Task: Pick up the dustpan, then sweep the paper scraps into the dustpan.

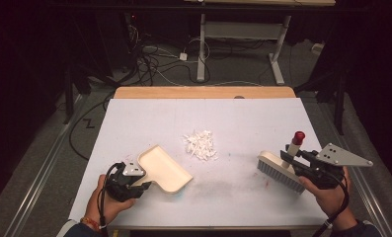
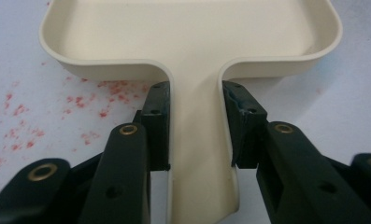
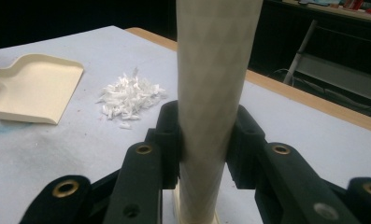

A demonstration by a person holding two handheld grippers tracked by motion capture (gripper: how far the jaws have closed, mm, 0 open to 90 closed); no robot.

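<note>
White table (image 1: 134, 118): left gripper (image 1: 126, 183) clamps dustpan (image 1: 164, 169), right gripper (image 1: 308, 167) clamps brush (image 1: 282, 170); scraps (image 1: 200, 144) at 12 o'clock of the dustpan unswept.

I count: one cream dustpan (image 1: 163, 169) on table. One brush (image 1: 282, 168), single pale handle (image 3: 211, 93) with one red cap (image 1: 298, 136). One heap of white scraps (image 1: 200, 144); pieces too many and too small for me to count. Two grippers, left gripper (image 1: 134, 185) and right gripper (image 1: 294, 160). Two hands. One white table (image 1: 134, 118).
</note>
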